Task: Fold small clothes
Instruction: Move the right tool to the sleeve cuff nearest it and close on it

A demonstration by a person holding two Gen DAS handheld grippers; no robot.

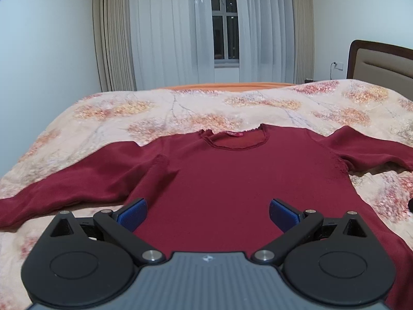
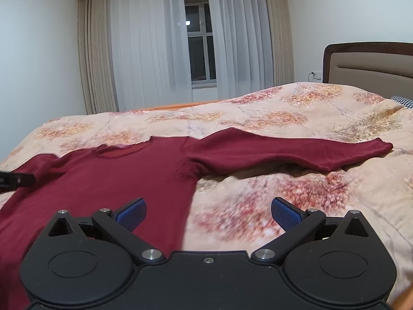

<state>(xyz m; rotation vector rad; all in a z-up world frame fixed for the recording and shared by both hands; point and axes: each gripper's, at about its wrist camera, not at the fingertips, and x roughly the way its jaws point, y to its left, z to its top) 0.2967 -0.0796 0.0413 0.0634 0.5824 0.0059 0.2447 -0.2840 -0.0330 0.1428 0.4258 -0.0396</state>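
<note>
A dark red long-sleeved top (image 1: 232,180) lies flat and face up on the bed, neck hole away from me, both sleeves spread out to the sides. My left gripper (image 1: 208,214) hovers open above the top's lower body, blue pads wide apart, nothing between them. My right gripper (image 2: 209,214) is open too, straddling the top's right side edge (image 2: 189,201), with its left pad over the red cloth and its right pad over the blanket. The right sleeve (image 2: 296,152) stretches out to the right, its cuff (image 2: 384,146) at the far end. The left gripper's tip (image 2: 18,179) shows at the right wrist view's left edge.
A floral beige blanket (image 1: 180,108) covers the bed. A padded headboard (image 2: 369,64) stands at the right, with a checked pillow corner (image 2: 404,102) below it. Curtains and a window (image 1: 224,31) are behind the bed. A wall socket (image 1: 338,66) sits beside the headboard.
</note>
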